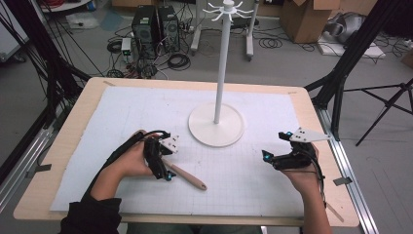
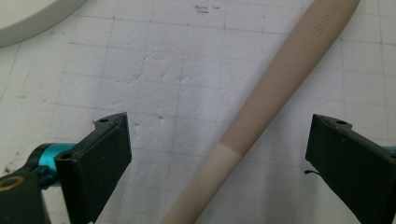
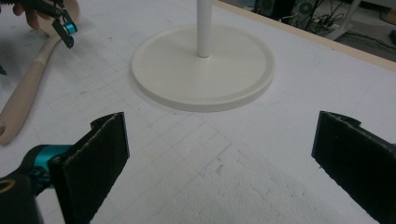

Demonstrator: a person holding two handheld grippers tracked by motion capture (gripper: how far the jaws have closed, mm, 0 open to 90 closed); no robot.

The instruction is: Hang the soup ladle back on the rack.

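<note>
A beige spoon [image 1: 187, 178] lies flat on the white gridded mat [image 1: 122, 122], its handle end pointing to the near right. My left gripper [image 1: 163, 169] is down over the spoon's bowl end. In the left gripper view the two-tone handle [image 2: 271, 93] runs diagonally between the wide-apart jaws of the left gripper [image 2: 219, 123], and neither pad touches it. My right gripper [image 1: 268, 158] rests low over the mat at the right. Its jaws [image 3: 219, 121] stand open with only bare mat between them. From there the spoon [image 3: 23, 98] and the left gripper [image 3: 65, 28] show at the upper left.
A white stand with a round base [image 1: 215, 127] and a tall pole [image 1: 221, 58] topped by hooks rises at the mat's middle back. The wooden table edge [image 1: 195, 83] frames the mat. Computers, cables and boxes sit on the floor beyond.
</note>
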